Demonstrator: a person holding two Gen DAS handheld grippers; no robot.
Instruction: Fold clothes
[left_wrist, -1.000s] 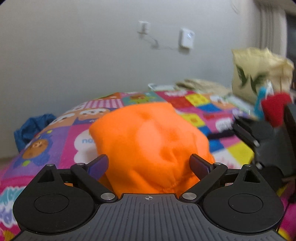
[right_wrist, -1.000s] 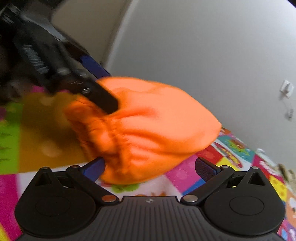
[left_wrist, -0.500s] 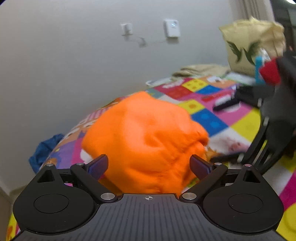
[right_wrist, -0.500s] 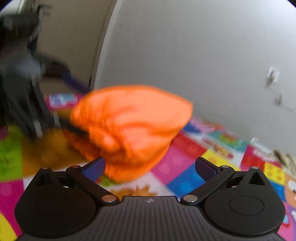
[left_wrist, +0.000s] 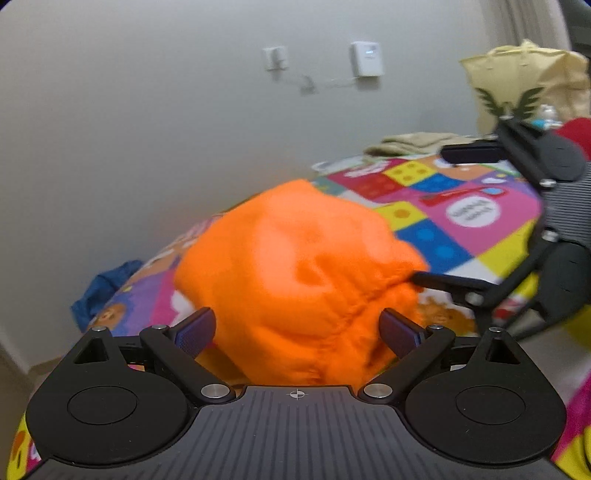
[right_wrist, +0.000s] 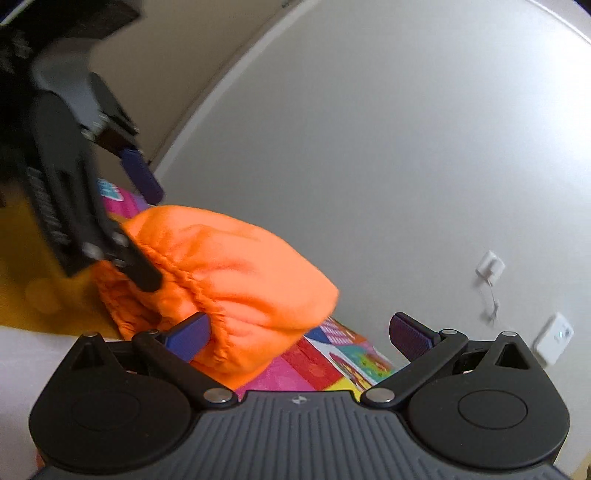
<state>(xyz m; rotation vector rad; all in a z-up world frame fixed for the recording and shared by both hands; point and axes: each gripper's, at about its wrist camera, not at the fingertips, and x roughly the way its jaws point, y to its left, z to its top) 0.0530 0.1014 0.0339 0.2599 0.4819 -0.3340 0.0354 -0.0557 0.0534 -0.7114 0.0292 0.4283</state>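
Observation:
A folded orange garment lies bunched on the colourful patchwork bedcover. My left gripper is open, its fingers on either side of the garment's near edge. My right gripper is open too; the garment sits by its left finger. In the left wrist view the right gripper comes in from the right, one finger touching the garment's elastic edge. In the right wrist view the left gripper stands at the garment's left side, one finger laid against it.
A blue cloth lies at the bed's far left edge by the wall. A beige folded cloth and a yellow tote bag stand at the back right. Wall sockets are on the grey wall.
Both grippers have shifted around the orange garment. The right gripper has come closer to the garment's right edge. Both stay open.

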